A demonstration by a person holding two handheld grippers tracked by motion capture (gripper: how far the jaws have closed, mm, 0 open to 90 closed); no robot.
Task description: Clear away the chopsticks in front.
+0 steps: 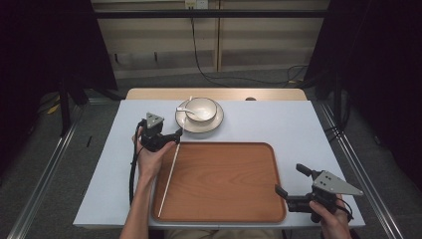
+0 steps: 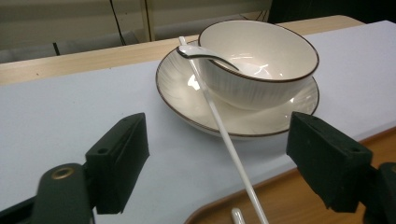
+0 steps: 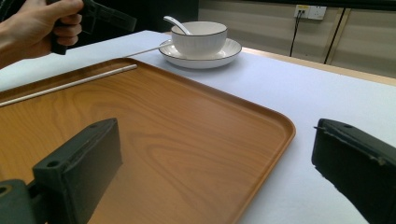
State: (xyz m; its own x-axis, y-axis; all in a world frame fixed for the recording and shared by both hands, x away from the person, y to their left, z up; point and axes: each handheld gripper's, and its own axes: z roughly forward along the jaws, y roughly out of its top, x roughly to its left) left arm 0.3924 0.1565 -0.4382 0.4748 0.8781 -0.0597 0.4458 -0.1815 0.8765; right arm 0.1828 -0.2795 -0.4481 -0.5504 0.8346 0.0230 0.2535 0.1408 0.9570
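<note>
Two white chopsticks [image 1: 169,180]: one along the tray's [image 1: 239,211] left edge, one leaning on the saucer [image 1: 215,124]. Left gripper [image 1: 175,135] and right gripper [image 1: 288,179] both open, empty.

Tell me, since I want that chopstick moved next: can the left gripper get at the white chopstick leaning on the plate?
Probably yes. The left gripper is open with the chopstick running between its jaws, untouched; only the plate rim and tray edge sit close.

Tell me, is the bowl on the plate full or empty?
Empty, apart from a spoon. The left gripper view shows the bare white inside of the bowl, with the spoon leaning on its rim; no food or liquid is visible.
</note>
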